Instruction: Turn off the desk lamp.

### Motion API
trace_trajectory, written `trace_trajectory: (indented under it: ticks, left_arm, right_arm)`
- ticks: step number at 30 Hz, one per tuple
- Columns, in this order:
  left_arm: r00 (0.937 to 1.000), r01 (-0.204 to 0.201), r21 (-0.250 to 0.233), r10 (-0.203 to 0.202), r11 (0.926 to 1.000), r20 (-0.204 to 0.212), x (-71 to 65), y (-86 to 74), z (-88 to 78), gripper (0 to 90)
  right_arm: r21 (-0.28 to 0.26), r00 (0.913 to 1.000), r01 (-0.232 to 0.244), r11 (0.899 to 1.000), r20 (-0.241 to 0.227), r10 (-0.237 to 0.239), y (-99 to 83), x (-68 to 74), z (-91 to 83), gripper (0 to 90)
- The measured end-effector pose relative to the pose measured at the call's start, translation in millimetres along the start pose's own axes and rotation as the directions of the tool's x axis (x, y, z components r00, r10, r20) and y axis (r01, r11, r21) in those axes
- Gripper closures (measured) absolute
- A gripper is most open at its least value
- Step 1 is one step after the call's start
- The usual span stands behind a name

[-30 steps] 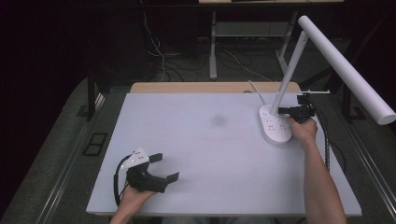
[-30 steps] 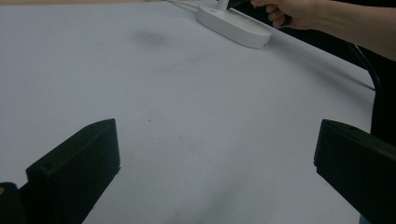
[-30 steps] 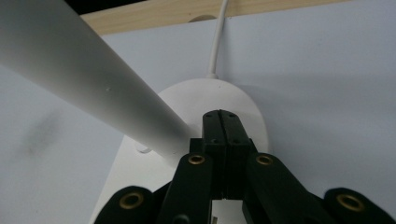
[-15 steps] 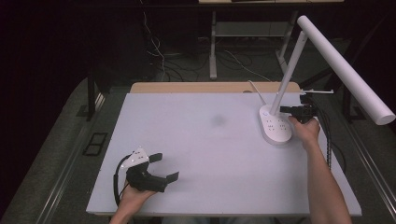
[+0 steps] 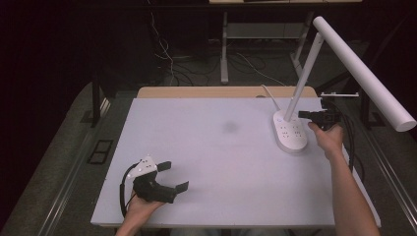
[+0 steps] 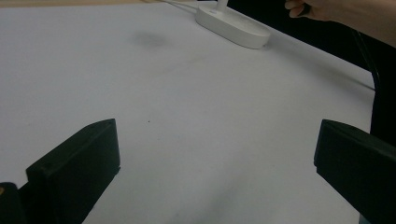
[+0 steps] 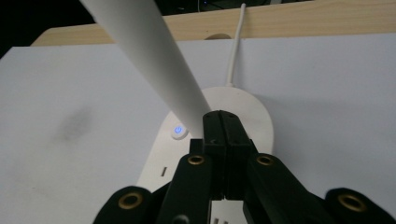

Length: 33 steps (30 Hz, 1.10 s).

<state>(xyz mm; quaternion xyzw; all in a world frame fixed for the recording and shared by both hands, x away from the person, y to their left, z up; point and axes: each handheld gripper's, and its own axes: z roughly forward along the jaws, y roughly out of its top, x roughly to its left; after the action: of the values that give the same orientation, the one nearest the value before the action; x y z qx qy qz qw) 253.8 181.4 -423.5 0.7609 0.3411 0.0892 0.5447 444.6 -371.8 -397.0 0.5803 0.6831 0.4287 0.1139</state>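
Desk lamp [image 5: 295, 129] stands at the far right of the white bench [image 5: 211, 162], its oval base [image 7: 219, 130] flat on the surface, its stem [image 5: 305, 71] leaning up and back to a long tubular head [image 5: 364, 73] that reaches out past the bench's right edge. Right gripper [image 5: 307, 114] is held just above the base beside the foot of the stem, jaws pressed together with nothing between them; in the right gripper view the closed tips sit right next to the small round power button [image 7: 178, 131], which shows a blue glow. Judgement: the closed tips serve as a poking tool for that button. Whether the press has been made cannot be read: the button is lit, but the head throws no obvious light on the bench, and the tips look slightly clear of the base, not bearing on it. Left gripper [image 5: 169, 176] rests near the front left corner of the bench, jaws wide apart and empty, well apart from the lamp; it takes no part for now. Remaining, as judged: confirm the switch state, then draw the right gripper clear.
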Motion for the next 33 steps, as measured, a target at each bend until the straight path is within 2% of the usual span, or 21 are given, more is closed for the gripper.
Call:
trace_trajectory:
  ticks: [5, 8, 12, 17, 21, 23, 26, 28, 29, 30, 31, 33]
  left_arm:
    - [1.0, 0.0, -0.005, 0.0, 1.0, 0.001, 0.4, 0.3, -0.4, 0.0]
    - [1.0, 0.003, -0.008, -0.003, 1.0, 0.003, -0.3, 0.1, -0.6, 0.0]
    - [1.0, -0.002, -0.011, 0.002, 0.9999, 0.006, -1.3, 0.5, -0.5, 0.0]
    - [1.0, -0.002, -0.016, 0.002, 0.9999, 0.005, -1.2, 0.7, -2.0, 0.0]
    - [1.0, 0.001, -0.023, -0.001, 0.9997, 0.003, -0.5, 0.9, -2.8, 0.0]
    - [1.0, 0.001, -0.023, -0.001, 0.9997, 0.003, -0.5, 0.9, -2.8, 0.0]
    - [1.0, -0.002, -0.018, 0.002, 0.9998, 0.002, -1.1, 0.9, -2.6, 0.0]
    - [1.0, -0.003, -0.02, 0.003, 0.9998, 0.003, -2.1, 1.0, -2.3, 0.0]
    - [1.0, -0.003, -0.021, 0.004, 0.9998, 0.004, -2.5, 1.0, -2.3, 0.0]
    - [1.0, -0.004, -0.02, 0.004, 0.9998, 0.005, -2.8, 1.0, -2.2, 0.0]
    - [1.0, -0.006, -0.018, 0.006, 0.9998, 0.005, -3.1, 0.9, -2.1, 0.0]
    - [0.9999, -0.007, -0.016, 0.007, 0.9998, 0.01, -3.5, 0.9, -1.6, 0.0]
  right_arm:
    - [0.0, 1.0, 0.0, 1.0, 0.0, 0.0, -5.1, 9.6, -10.6, 87.5]
    - [0.009, 0.9999, 0.016, 1.0, -0.002, -0.016, -9.6, 15.5, -17.1, 81.1]
    - [-0.002, 0.9999, 0.015, 1.0, 0.001, -0.015, -15.7, 22.1, -27.4, 72.3]
    - [-0.032, 0.9998, -0.005, 0.999, -0.018, 0.004, -23.3, 28.1, -39.7, 58.2]
    - [-0.037, 0.9987, -0.014, 0.999, -0.049, 0.012, -29.0, 35.2, -48.8, 40.2]
    - [-0.045, 0.9992, 0.002, 0.999, -0.041, -0.003, -32.7, 41.4, -52.8, 30.9]
    - [-0.037, 0.9976, 0.021, 0.999, -0.065, -0.023, -38.7, 51.5, -57.2, 14.5]
    - [-0.031, 0.9953, 0.039, 0.999, -0.087, -0.042, -43.2, 58.4, -59.9, 10.7]
    - [-0.029, 0.9954, 0.045, 0.999, -0.083, -0.048, -45.7, 62.1, -61.7, 7.5]
    - [-0.035, 0.9941, 0.058, 0.998, -0.09, -0.061, -48.6, 65.6, -62.8, 0.5]
    - [-0.048, 0.9912, 0.078, 0.996, -0.104, -0.083, -52.2, 68.6, -64.3, 0.6]
    - [-0.06, 0.987, 0.073, 0.996, -0.139, -0.081, -58.7, 74.9, -67.9, 0.6]
